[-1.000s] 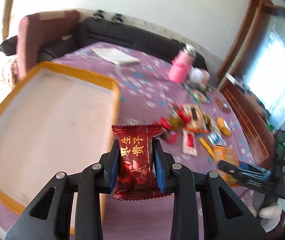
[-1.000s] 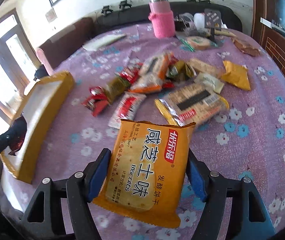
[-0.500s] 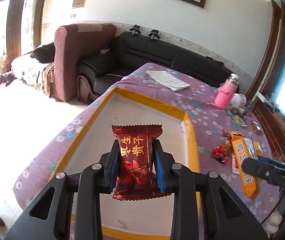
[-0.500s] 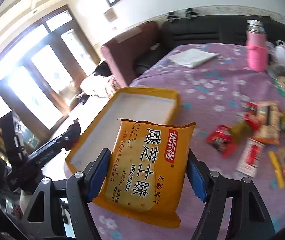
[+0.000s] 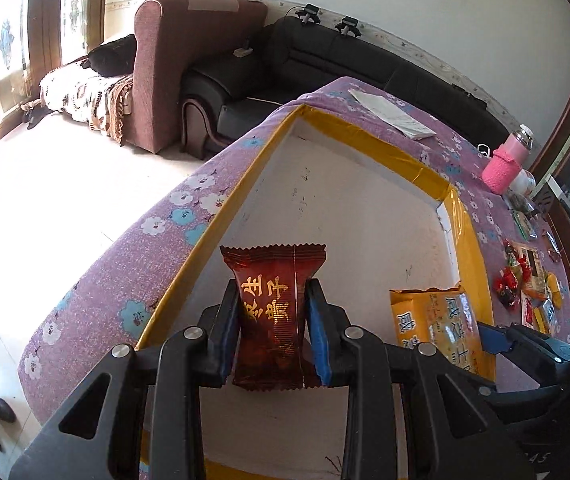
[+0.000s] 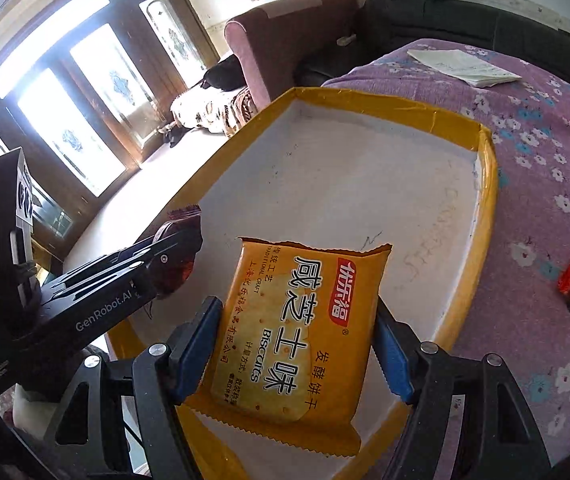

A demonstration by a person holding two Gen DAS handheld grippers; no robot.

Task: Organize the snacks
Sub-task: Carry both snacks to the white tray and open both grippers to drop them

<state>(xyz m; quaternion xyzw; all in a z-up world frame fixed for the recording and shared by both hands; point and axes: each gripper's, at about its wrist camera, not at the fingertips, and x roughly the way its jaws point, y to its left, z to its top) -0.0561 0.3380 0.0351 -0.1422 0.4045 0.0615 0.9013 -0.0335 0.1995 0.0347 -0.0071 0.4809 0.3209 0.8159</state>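
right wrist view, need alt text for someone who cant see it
The right gripper holds an orange biscuit packet over a white tray with a yellow rim, on a purple floral tablecloth. At left, the left gripper holds a dark red candy over the same tray.

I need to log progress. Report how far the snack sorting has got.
Done: nothing lies in the tray yet. In hand: left gripper holds a red candy, right gripper a biscuit pack, both over the tray. Left: release both, then fetch the snack pile on the table.
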